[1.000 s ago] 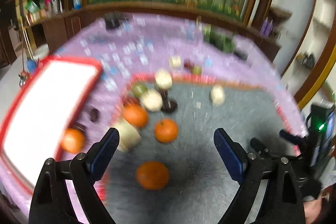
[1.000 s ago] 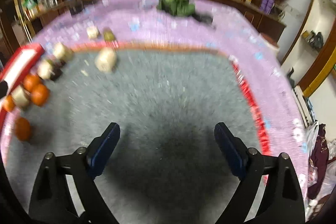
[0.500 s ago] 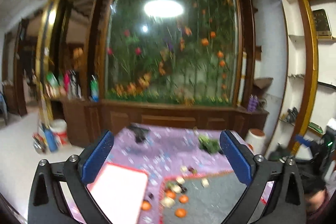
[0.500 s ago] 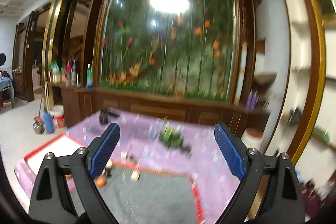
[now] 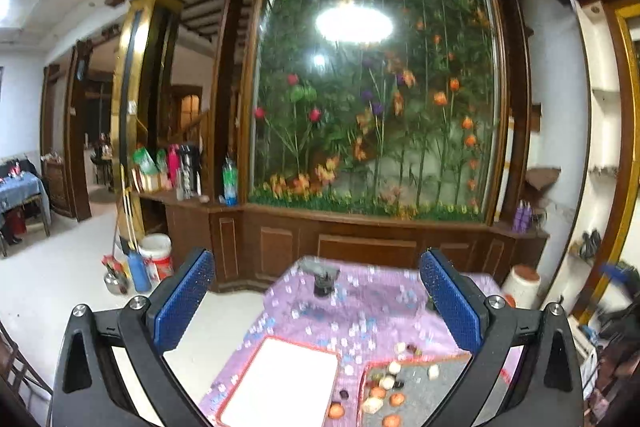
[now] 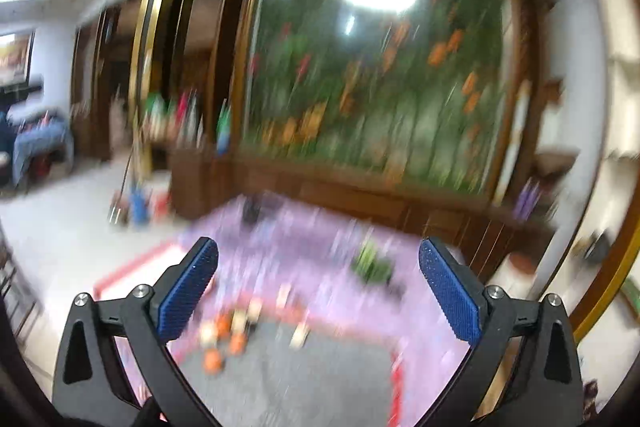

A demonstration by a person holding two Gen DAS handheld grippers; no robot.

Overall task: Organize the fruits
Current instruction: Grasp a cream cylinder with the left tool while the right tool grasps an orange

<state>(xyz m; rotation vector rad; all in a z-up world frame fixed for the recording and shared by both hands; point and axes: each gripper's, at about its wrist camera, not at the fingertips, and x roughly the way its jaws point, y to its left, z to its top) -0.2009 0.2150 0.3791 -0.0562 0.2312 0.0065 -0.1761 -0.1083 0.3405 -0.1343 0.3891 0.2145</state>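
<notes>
Far below in the left wrist view, several oranges point(image 5: 378, 392) and pale fruit pieces point(image 5: 372, 405) lie at the left end of a grey mat point(image 5: 444, 387), beside a white tray with a red rim point(image 5: 280, 379). My left gripper point(image 5: 316, 303) is open and empty, raised high above the purple-clothed table point(image 5: 360, 307). The right wrist view is blurred; its oranges point(image 6: 212, 361) and pale pieces point(image 6: 300, 337) show on the grey mat point(image 6: 304, 383). My right gripper point(image 6: 318, 287) is open and empty, also well above them.
A dark object point(image 5: 322, 281) stands at the table's far end and green items point(image 6: 370, 265) lie on the cloth at right. Behind the table rises a wooden cabinet point(image 5: 360, 247) with a glass wall of plants. Buckets and bottles point(image 5: 140, 267) sit on the floor at left.
Both grippers have been lifted up and away from the mat, from close over the fruits to high above the table. Both stay open and empty.
</notes>
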